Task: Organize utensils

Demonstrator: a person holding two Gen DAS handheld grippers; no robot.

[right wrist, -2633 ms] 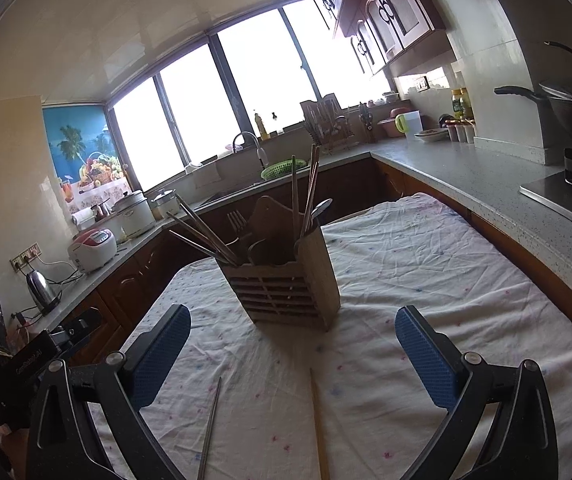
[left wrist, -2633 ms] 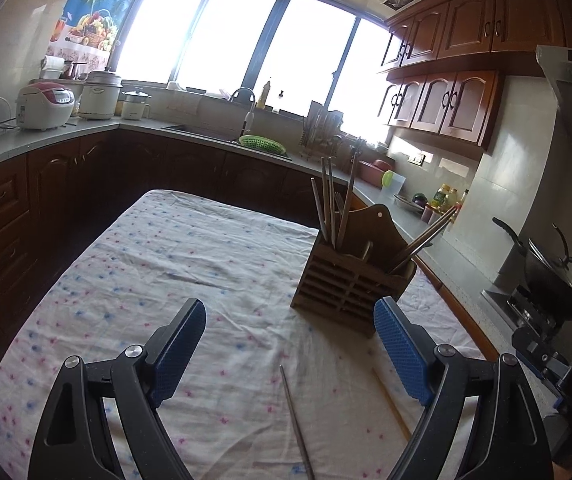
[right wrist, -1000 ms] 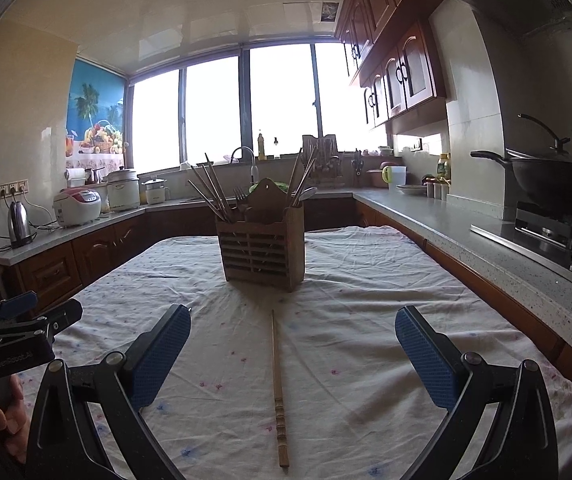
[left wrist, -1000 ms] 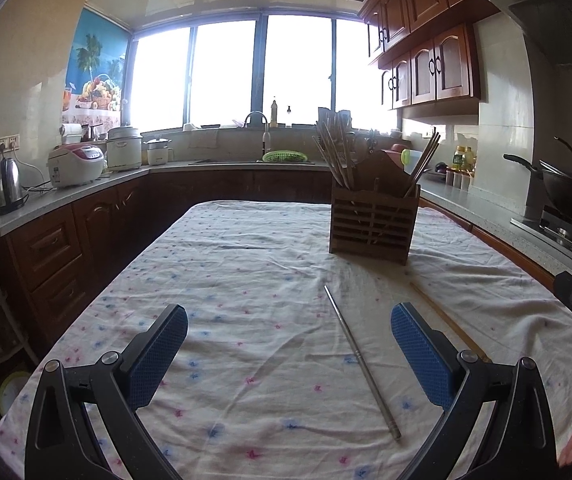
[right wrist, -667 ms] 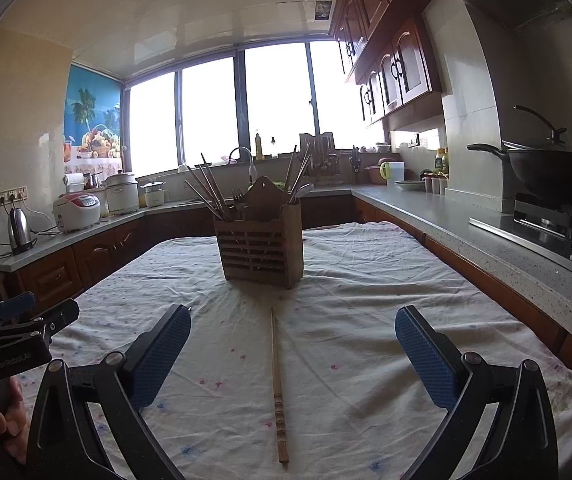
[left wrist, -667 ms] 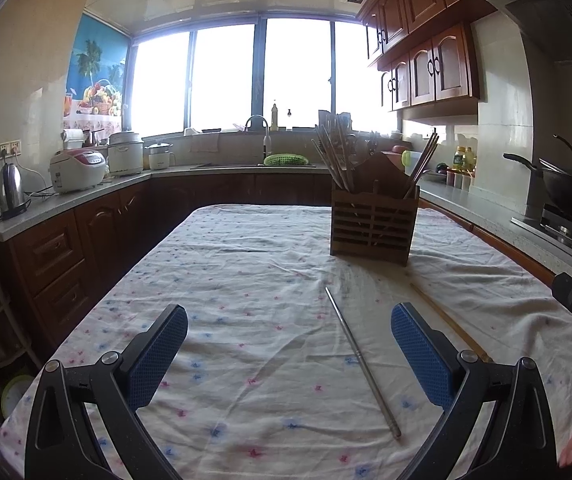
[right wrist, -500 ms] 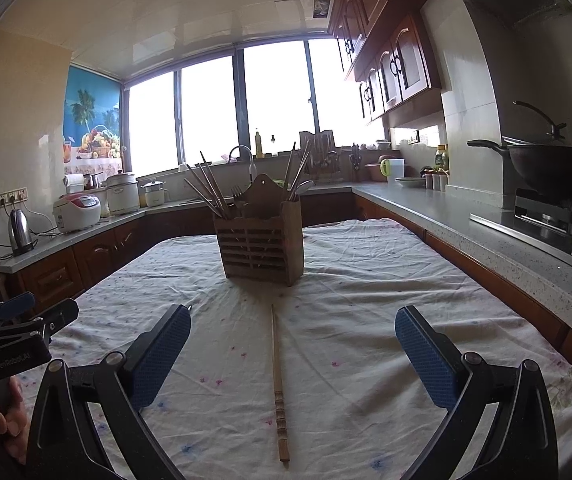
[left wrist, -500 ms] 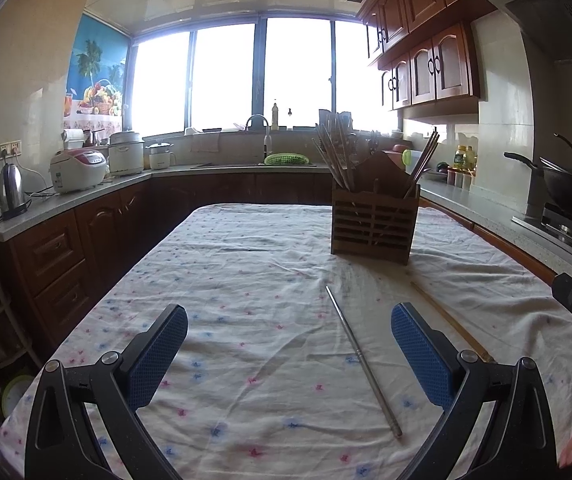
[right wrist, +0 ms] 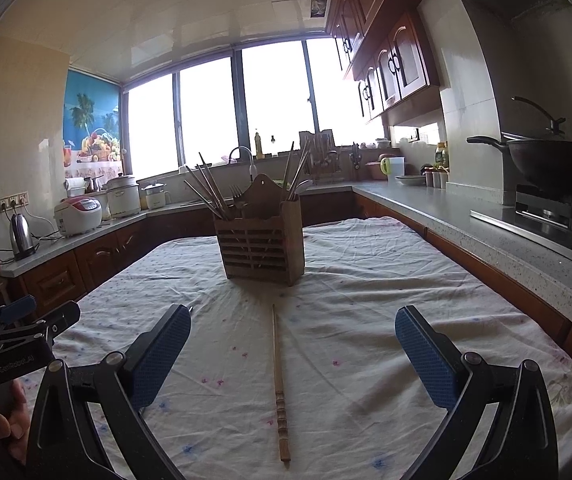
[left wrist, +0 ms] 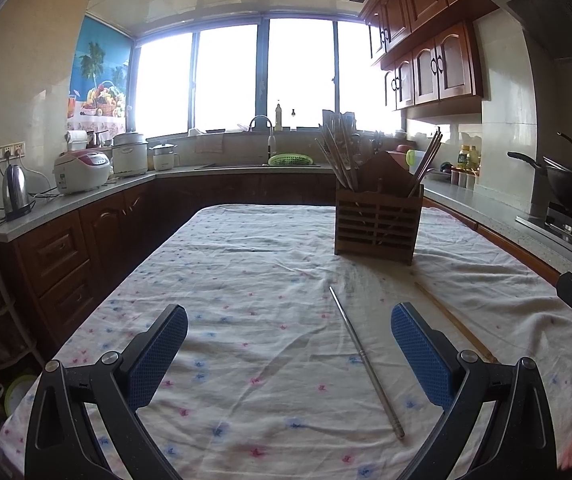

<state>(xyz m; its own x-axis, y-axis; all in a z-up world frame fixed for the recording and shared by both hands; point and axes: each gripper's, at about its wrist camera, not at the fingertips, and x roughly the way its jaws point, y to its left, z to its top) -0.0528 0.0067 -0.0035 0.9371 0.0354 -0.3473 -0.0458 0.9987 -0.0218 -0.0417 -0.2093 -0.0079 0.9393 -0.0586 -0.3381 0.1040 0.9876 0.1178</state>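
Chopsticks lie loose on the cloth-covered tabletop (left wrist: pixel 246 264): a metal chopstick (left wrist: pixel 366 364) runs lengthwise between the spread fingers of the left gripper (left wrist: pixel 289 340), nearer its right finger, and a wooden chopstick (right wrist: pixel 277 380) lies almost centred between the fingers of the right gripper (right wrist: pixel 293 344), its carved end toward the camera. Both grippers are wide apart and hold nothing; each hovers above the near part of the cloth. In the left view the wooden chopstick (left wrist: pixel 452 322) lies just beyond that gripper's right finger, apart from the metal one. A slatted wooden utensil holder (right wrist: pixel 261 250) stands upright farther up the tabletop, past the far tips of both chopsticks and not touching them, with chopsticks, a fork and a spoon sticking out of its top. Bare cloth stretches to the left of the holder as far as the left edge of the tabletop, and a narrower strip lies to its right before the right edge, which runs close alongside the kitchen counter (right wrist: pixel 466 224). A wok (right wrist: pixel 554 168) sits on the stove on that counter.
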